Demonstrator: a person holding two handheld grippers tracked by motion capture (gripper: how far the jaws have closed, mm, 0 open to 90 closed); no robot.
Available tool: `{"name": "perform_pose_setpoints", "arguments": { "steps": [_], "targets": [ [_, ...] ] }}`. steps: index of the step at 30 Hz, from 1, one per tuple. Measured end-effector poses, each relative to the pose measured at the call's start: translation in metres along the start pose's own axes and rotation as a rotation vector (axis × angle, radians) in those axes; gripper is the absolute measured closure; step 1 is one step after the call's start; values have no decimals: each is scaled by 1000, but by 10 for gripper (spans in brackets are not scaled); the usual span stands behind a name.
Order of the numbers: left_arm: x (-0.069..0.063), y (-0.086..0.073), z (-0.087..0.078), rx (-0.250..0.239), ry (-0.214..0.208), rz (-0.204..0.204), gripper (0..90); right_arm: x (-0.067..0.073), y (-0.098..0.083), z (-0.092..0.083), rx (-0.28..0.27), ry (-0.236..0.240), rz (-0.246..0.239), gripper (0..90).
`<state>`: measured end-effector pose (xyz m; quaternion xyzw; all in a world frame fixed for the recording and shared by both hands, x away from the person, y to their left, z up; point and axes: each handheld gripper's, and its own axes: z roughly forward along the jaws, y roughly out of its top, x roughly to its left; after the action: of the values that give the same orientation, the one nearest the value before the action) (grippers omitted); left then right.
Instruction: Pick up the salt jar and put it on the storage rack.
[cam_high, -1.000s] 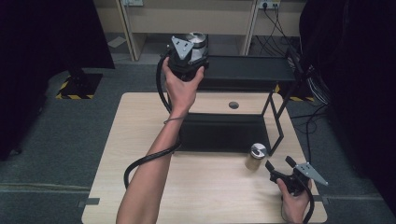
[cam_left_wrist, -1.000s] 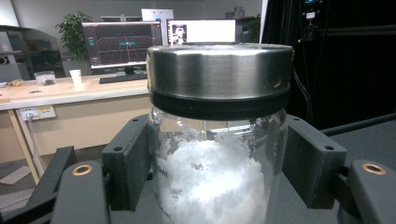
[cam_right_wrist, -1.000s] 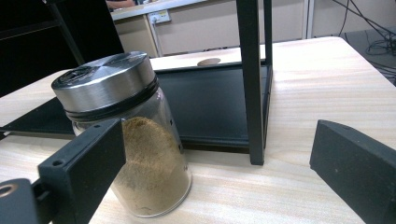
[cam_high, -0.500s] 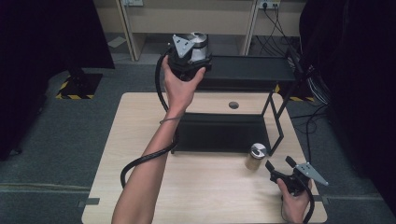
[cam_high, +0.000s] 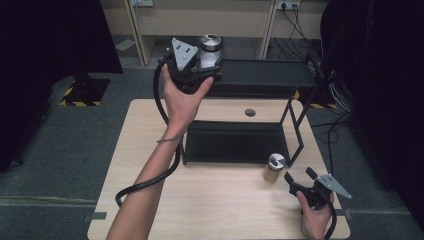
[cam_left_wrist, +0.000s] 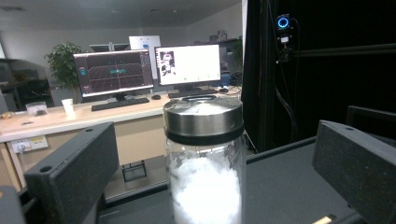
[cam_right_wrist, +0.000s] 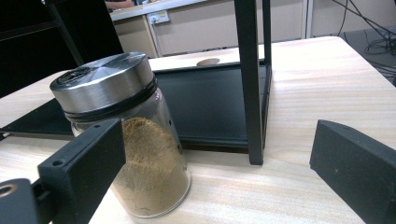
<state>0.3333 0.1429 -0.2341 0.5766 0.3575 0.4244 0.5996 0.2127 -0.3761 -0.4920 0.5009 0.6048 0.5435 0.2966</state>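
A glass jar of white powder (cam_left_wrist: 205, 186) with a steel lid stands on the black rack's top shelf (cam_high: 265, 77). My left gripper (cam_high: 202, 62) is held level at that shelf. Its jaws have just been opening and now stand wide on either side of the jar without touching it. A second steel-lidded jar, with brown powder (cam_high: 274, 167), stands on the table by the rack's front right leg. My right gripper (cam_high: 298, 175) rests open just to its right, and in the right gripper view this jar (cam_right_wrist: 126, 140) sits against the left jaw's side.
The black rack has a lower tray (cam_high: 235, 142) on the wooden table (cam_high: 225, 210) and thin upright legs (cam_right_wrist: 252, 84) near the brown jar. A cable trails from the left gripper along the forearm. Beyond the table is a desk with monitors (cam_left_wrist: 114, 72).
The left gripper's jaws have opened and the hand has drawn back to the left, leaving the white-powder jar standing on the top shelf. The right gripper and brown jar have not moved.
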Motion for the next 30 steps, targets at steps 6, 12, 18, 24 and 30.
{"name": "perform_pose_setpoints", "arguments": {
  "steps": [6,12,18,24,30],
  "targets": [
    [3,-9,-17,-22,2,24,0,1,0,0,0,-1,-5,36],
    [5,-21,-27,-29,-1,24,0,1,0,0,-1,-3,-9,36],
    [4,-32,-38,-47,-17,38,0,1,0,1,0,-3,-9,36],
    [3,-41,-49,-58,-41,32,0,1,0,0,2,-4,-10,36],
    [2,-53,-59,-63,-46,32,0,1,0,1,3,-5,-11,36]
  ]
}}
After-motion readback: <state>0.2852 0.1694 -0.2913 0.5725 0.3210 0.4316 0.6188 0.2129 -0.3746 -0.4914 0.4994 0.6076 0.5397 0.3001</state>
